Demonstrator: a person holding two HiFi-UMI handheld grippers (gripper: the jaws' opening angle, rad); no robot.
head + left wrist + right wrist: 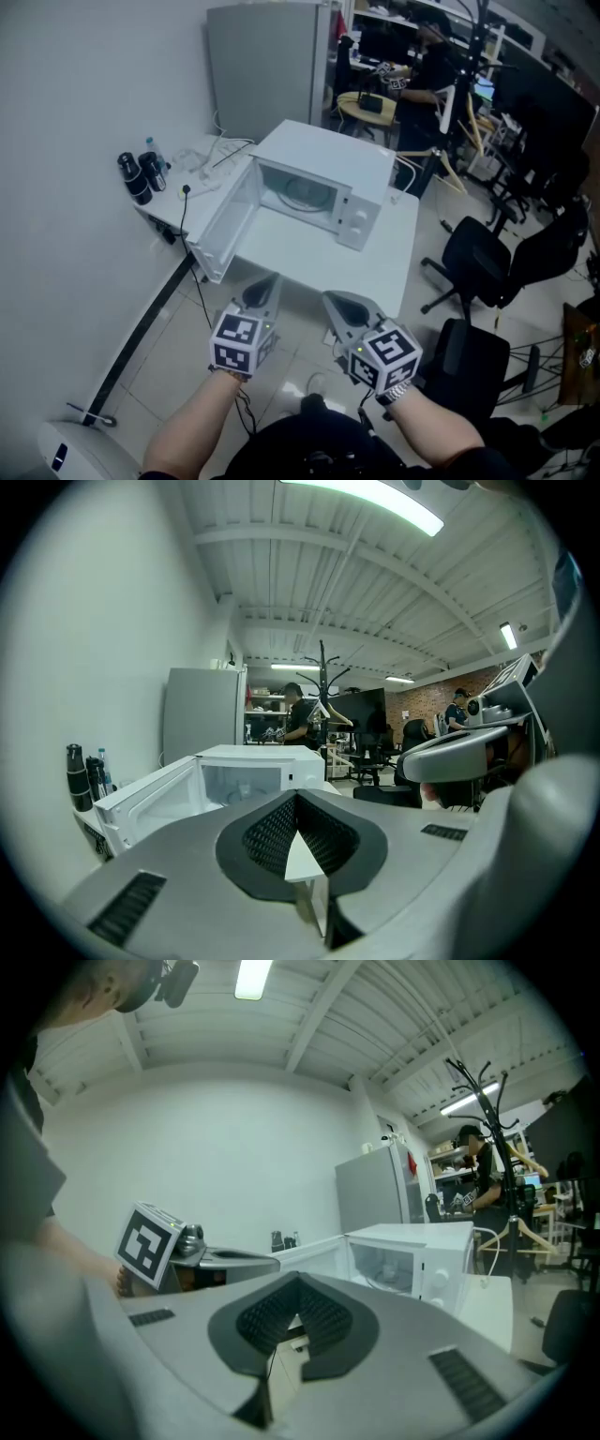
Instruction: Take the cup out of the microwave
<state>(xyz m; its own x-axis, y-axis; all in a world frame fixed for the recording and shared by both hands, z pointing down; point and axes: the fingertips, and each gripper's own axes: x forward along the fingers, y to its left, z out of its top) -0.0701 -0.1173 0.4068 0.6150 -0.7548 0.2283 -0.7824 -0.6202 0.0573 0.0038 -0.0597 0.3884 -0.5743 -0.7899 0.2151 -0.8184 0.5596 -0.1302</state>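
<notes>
On the far side of the table [380, 274] the microwave [323, 161] stands with its door [223, 223] swung left; a pale shape inside looks like the cup [388, 1272]. Off the near edge, the left tongs [265, 284] and right tongs [336, 302] are both pressed together, empty, pointing at the opening straight ahead, the left slightly nearer.

white microwave [323, 155], grey cabinet [267, 66] — black chair [476, 255]

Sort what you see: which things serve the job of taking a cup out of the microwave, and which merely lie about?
Job: microwave, its open door, left tongs, right tongs, a faint shape inside, possibly the cup.
Lying about: black bottles, power strip, office chairs, grey cabinet.
</notes>
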